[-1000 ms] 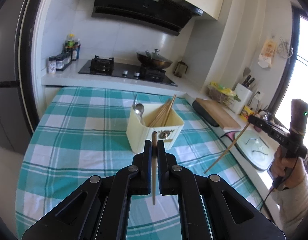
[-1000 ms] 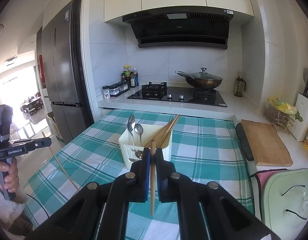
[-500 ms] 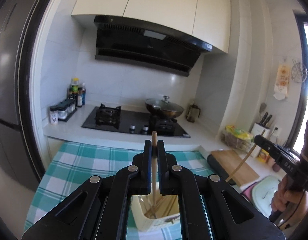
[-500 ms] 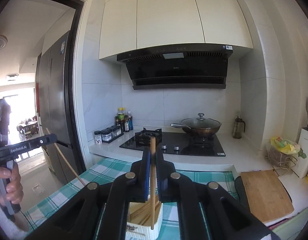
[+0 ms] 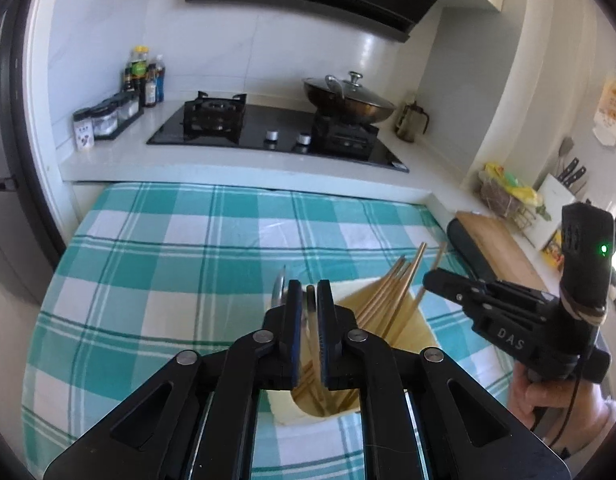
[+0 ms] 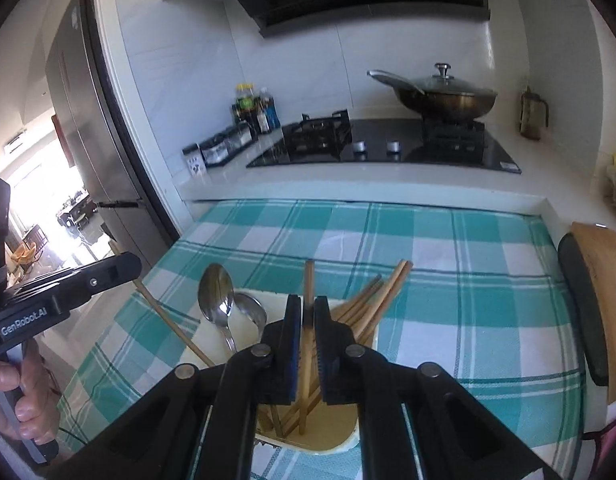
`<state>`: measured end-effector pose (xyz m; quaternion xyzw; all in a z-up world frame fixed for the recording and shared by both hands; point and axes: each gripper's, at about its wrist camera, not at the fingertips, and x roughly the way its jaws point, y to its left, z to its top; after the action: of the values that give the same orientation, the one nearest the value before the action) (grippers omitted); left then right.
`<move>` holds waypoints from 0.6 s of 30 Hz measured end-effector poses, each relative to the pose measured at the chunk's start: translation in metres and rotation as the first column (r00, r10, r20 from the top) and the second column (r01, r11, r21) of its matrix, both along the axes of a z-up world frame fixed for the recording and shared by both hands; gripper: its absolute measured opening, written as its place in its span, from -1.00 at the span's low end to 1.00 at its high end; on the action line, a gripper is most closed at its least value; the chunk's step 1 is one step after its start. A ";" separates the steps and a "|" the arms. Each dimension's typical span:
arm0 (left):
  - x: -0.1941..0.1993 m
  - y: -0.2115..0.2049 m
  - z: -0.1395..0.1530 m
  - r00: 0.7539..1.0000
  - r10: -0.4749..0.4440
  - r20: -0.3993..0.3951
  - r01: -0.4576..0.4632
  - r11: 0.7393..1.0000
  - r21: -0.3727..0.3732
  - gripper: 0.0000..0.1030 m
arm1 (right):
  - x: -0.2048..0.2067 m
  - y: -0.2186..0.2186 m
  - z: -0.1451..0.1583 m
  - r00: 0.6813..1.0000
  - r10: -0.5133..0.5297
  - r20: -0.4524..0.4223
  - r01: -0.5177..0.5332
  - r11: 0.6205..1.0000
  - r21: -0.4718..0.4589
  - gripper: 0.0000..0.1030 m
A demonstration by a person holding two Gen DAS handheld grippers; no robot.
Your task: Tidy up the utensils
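Checked tabletop (image 6: 448, 248) carried one cream holder (image 6: 244, 320) at 6 o'clock: two spoons (image 6: 216, 294), several chopsticks (image 6: 384, 296). Left gripper (image 5: 307, 300) and right gripper (image 6: 307, 312) each pinched one chopstick over it.

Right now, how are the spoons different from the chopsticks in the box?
The spoons are shiny silver metal; the chopsticks are plain light brown. The spoons have wide rounded bowls on top; the chopsticks are thin straight sticks. There are two spoons but many chopsticks. Both stand leaning inside the same cream box.
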<state>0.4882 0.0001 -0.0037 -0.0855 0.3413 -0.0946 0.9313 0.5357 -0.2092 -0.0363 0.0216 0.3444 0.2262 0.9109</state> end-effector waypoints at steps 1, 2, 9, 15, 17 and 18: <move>-0.005 0.001 0.003 1.000 -0.003 0.009 0.003 1.000 0.006 -0.34 | 0.002 -0.001 -0.002 1.000 -0.010 -0.006 0.010 1.000 0.001 -0.79; -0.013 0.002 0.007 1.000 -0.001 0.028 0.001 1.000 0.014 0.08 | 0.002 -0.002 0.000 1.000 -0.024 -0.001 0.024 1.000 0.009 -0.55; -0.103 0.012 0.052 0.981 0.022 0.191 -0.018 1.000 -0.026 0.99 | -0.067 -0.028 0.070 0.971 -0.122 0.203 0.117 0.992 0.035 0.22; -0.182 0.002 0.029 0.985 0.044 0.169 -0.038 0.999 -0.036 0.99 | -0.178 -0.039 0.086 0.931 -0.143 0.335 0.155 0.988 -0.009 0.66; -0.206 0.002 0.019 0.988 0.080 0.133 -0.071 0.995 -0.076 0.99 | -0.211 -0.041 0.074 0.934 -0.134 0.330 0.147 0.989 -0.015 0.68; -0.216 0.002 0.016 0.987 0.100 0.129 -0.089 0.992 -0.088 0.99 | -0.226 -0.042 0.067 0.933 -0.146 0.328 0.159 0.987 -0.012 0.77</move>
<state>0.2718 0.0019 0.0121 -0.1334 0.2700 -0.0696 0.9510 0.3094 -0.2515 0.0302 -0.0067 0.1904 0.1488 0.9703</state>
